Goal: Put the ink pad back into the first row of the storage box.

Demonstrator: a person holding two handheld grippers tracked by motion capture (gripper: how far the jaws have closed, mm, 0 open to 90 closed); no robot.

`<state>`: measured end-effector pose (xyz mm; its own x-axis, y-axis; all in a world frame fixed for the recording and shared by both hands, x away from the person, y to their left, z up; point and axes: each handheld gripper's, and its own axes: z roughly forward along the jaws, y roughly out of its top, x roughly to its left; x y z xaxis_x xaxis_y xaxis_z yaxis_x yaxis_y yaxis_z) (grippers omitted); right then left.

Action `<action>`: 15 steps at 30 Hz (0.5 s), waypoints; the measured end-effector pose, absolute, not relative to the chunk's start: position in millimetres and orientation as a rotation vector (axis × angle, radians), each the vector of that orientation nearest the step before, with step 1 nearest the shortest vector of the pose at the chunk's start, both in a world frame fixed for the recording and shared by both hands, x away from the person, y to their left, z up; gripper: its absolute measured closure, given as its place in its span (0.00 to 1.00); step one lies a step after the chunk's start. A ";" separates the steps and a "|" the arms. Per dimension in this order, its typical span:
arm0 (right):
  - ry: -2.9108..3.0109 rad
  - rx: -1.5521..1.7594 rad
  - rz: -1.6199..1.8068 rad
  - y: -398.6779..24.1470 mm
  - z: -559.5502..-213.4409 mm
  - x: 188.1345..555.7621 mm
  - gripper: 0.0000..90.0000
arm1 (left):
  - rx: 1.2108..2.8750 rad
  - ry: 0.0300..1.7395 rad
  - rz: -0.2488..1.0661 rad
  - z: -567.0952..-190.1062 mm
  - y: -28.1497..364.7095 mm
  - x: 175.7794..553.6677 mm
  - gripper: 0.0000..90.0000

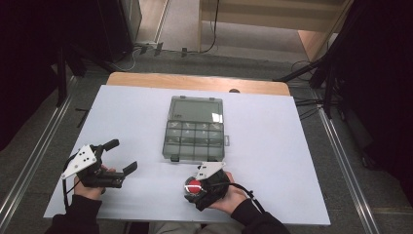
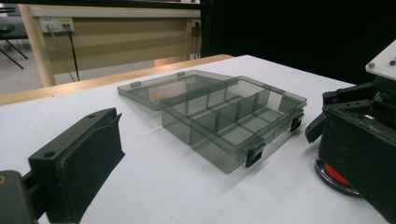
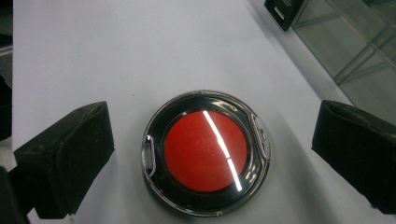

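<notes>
1. Right gripper view: your right gripper point(image 3: 212, 154) hangs above the red disc point(image 3: 205, 150), a round, flat thing with a red glossy centre, a black ring and a clear rim. The fingers point(image 3: 65, 156) stand wide apart, one on each side of the disc and clear of it; they hold nothing.

2. High view: the red disc point(image 1: 194, 185) lies flat on the white bench point(image 1: 292, 161) near its front edge, just in front of the compartment box point(image 1: 195, 141) and right under your right gripper point(image 1: 207, 183).

3. Left gripper view: the compartment box point(image 2: 233, 119) stands with its lid thrown back flat and its compartments look empty. Your left gripper point(image 1: 119, 156) rests near the front left corner of the bench, well apart from the disc, fingers point(image 2: 79, 158) spread and holding nothing.

4. Handling, as a judgement: the disc looks light and stiff, of hard plastic or glass. The bright streak across its face suggests a smooth, slippery surface, and the low domed rim gives the fingers little height to bite on.

5. Where to take hold: close on opposite points of the rim, low against the bench, with the fingers level. Expect it to skid or pop out if one finger meets it first.
</notes>
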<state>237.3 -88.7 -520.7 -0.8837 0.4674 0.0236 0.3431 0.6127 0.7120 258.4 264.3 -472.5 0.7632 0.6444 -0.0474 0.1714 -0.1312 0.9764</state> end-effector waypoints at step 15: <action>2.698 0.665 1.076 -87.9 -521.9 235.6 0.32 | 1.681 0.655 0.457 -472.4 264.5 258.2 0.00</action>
